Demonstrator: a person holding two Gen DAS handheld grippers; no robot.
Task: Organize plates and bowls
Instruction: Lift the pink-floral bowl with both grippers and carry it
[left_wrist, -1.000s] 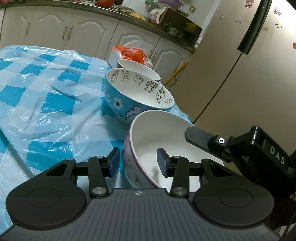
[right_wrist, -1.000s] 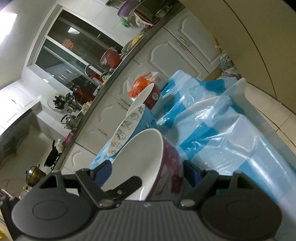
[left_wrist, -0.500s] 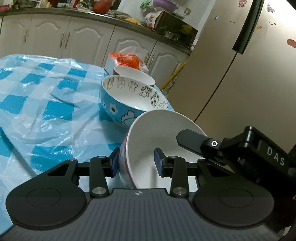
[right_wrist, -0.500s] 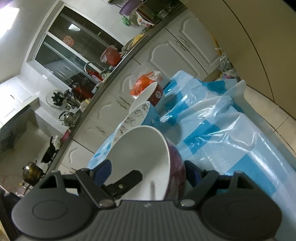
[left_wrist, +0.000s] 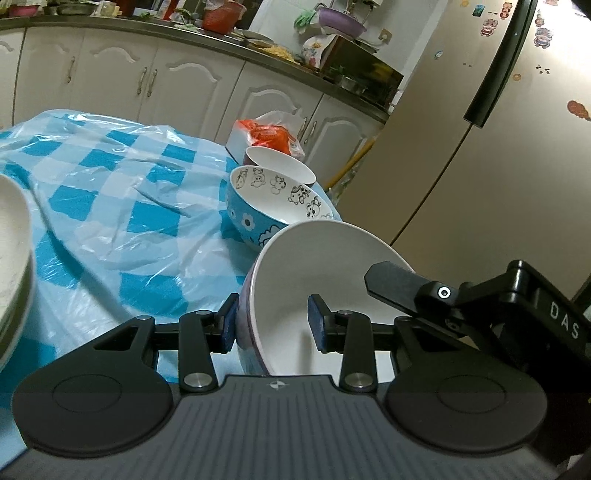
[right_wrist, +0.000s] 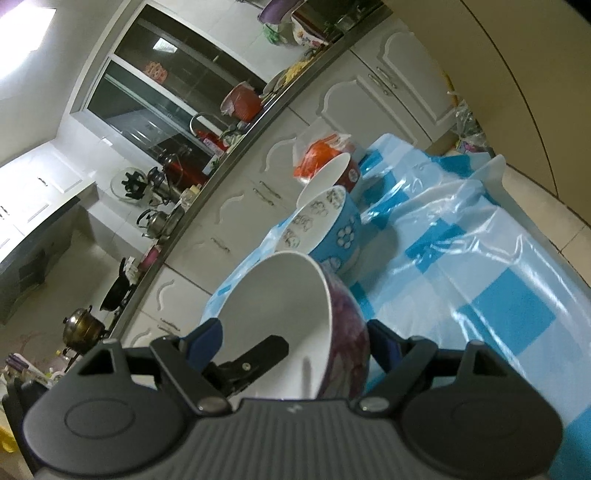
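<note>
- The white-lined ceramic bowl with a purple floral outside (left_wrist: 325, 280) is tilted steeply, its opening turned sideways, at the near edge of the table covered by a blue-and-white checked plastic sheet (left_wrist: 122, 206).
- The left gripper (left_wrist: 272, 325) straddles the purple bowl's rim: 1 blue-padded finger (left_wrist: 228, 325) lies against the outer wall and the other sits inside the white hollow with a gap to the wall. Its jaws are spread wider than the rim, so a firm pinch does not show.
- In the left wrist view, a black finger of the right gripper (left_wrist: 395, 284) reaches into the purple bowl from the right.
- In the right wrist view the right gripper (right_wrist: 295, 343) has the purple bowl (right_wrist: 295, 325) between its 2 blue pads. The right pad (right_wrist: 384, 347) is close against the purple wall; the left pad stands clear of the rim. The jaws are spread wide, and a black finger of the left gripper (right_wrist: 258, 354) shows inside the bowl.
- Just behind the purple bowl stands a blue ceramic bowl with white flowers outside and cartoon figures inside (left_wrist: 273, 206), upright on the sheet.
- Behind that bowl sits a dark red bowl with a white interior (left_wrist: 277, 162), beside an orange plastic packet (left_wrist: 269, 136).
- A stack of white plates (left_wrist: 13, 258) shows at the left edge of the left wrist view, well apart from the bowls.
</note>
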